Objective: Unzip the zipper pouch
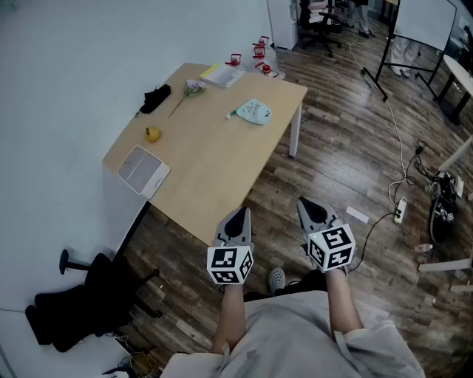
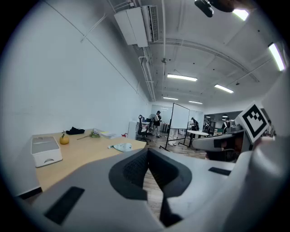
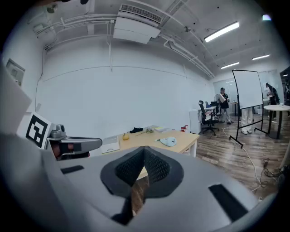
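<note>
Since neither tool has reached the pouch, progress: not begun, by judgement; approach, grip and zip pull all remain.
Pouch (image 1: pixel 253 111): pale blue-green, flat on the far half of the counter (image 1: pixel 214 170), at 12 o'clock from the tools and well apart from both; zip state too small to read.
Left tool (image 1: pixel 238 214): clenched, nothing between its jaws, by the counter's near corner.
Right tool (image 1: pixel 305 204): clenched, empty, over the floor (image 1: pixel 347 148) at 3 o'clock of the left tool.
Counter surface: light wood; white tray (image 1: pixel 143 169) at 8 o'clock of the pouch, yellow fruit (image 1: pixel 152 133) at 9 o'clock, papers (image 1: pixel 222 74) at 11 o'clock.
Room: white wall along the counter's left side, dark plank floor, whiteboard (image 1: pixel 425 22) at 1 o'clock, cables (image 1: pixel 400 210) at 3 o'clock.
</note>
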`<state>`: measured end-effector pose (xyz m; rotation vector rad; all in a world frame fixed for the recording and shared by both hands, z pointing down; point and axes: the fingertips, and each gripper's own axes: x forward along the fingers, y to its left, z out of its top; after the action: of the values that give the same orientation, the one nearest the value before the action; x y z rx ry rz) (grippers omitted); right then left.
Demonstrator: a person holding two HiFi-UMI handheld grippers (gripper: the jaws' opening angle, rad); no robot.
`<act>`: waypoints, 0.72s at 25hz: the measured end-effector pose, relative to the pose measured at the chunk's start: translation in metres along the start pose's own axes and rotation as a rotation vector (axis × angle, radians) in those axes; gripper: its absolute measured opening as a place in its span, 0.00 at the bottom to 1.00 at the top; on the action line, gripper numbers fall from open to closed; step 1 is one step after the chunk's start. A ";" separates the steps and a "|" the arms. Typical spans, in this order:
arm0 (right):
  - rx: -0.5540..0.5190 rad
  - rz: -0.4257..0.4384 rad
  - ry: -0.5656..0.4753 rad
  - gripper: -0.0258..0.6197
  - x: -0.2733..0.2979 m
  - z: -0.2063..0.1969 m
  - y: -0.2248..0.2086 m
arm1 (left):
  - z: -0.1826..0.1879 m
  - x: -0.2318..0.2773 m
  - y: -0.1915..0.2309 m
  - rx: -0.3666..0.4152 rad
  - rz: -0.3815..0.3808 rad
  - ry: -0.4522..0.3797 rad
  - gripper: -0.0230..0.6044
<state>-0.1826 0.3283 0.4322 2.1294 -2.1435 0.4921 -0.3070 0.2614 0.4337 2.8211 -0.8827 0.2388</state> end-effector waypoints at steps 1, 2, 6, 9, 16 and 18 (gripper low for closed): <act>-0.002 -0.001 0.001 0.04 -0.001 0.001 0.000 | -0.001 0.001 0.000 0.000 0.001 0.003 0.07; -0.005 -0.003 0.002 0.04 -0.001 0.001 0.000 | -0.001 0.002 0.000 0.000 0.002 0.008 0.07; 0.000 0.006 0.010 0.04 0.012 0.004 0.008 | -0.001 0.006 0.011 0.009 0.008 0.052 0.07; 0.016 0.050 0.031 0.04 0.025 -0.008 0.033 | -0.004 -0.008 0.028 0.021 0.031 0.071 0.07; -0.044 0.031 0.014 0.04 0.023 0.003 0.020 | 0.001 0.012 0.013 0.003 -0.008 0.007 0.07; -0.048 0.032 0.001 0.05 0.028 0.007 0.022 | 0.002 0.016 0.017 0.004 -0.014 0.004 0.08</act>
<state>-0.2036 0.2994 0.4299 2.0724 -2.1699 0.4388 -0.3038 0.2391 0.4371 2.8289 -0.8617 0.2445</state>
